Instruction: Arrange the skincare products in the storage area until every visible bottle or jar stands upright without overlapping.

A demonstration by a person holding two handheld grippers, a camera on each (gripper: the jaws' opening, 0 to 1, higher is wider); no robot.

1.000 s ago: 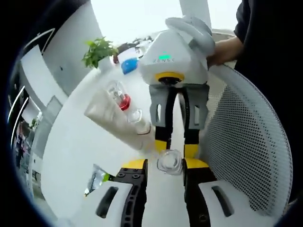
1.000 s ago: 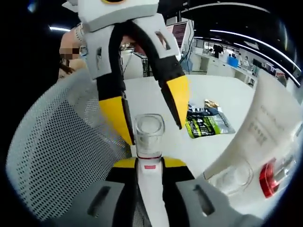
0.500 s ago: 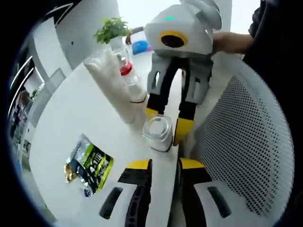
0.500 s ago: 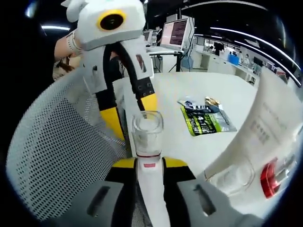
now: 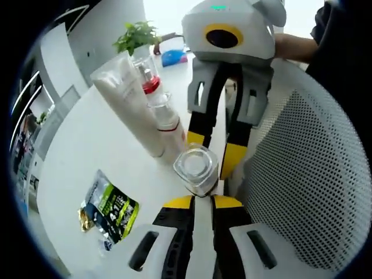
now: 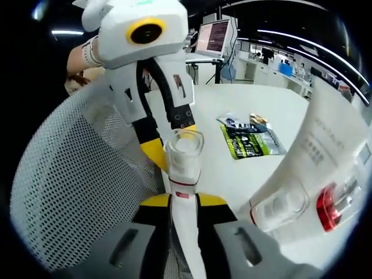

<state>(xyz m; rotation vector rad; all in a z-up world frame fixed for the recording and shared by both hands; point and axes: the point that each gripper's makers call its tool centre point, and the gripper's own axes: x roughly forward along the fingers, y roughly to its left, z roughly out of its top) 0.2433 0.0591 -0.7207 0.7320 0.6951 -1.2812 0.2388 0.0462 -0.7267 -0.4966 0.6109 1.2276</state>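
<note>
Right gripper (image 6: 185, 200) points forward, jaws clamped tight on a bottle (image 6: 185, 174) neck. Left gripper (image 5: 201, 201) faces it head-on, jaws nearly closed, yellow tips almost touching. A hand (image 5: 293, 47) steadies the right one from behind.

A white mesh basket wall (image 5: 302, 174) is closing off the right side, with the right gripper (image 5: 214, 152) crowding the clear-capped bottle (image 5: 197, 168). A white tube (image 5: 129, 104) and pump bottles (image 5: 158, 110) are blocking the far left; the tabletop (image 5: 75, 157) around a snack packet (image 5: 110, 210) is lying open.
</note>
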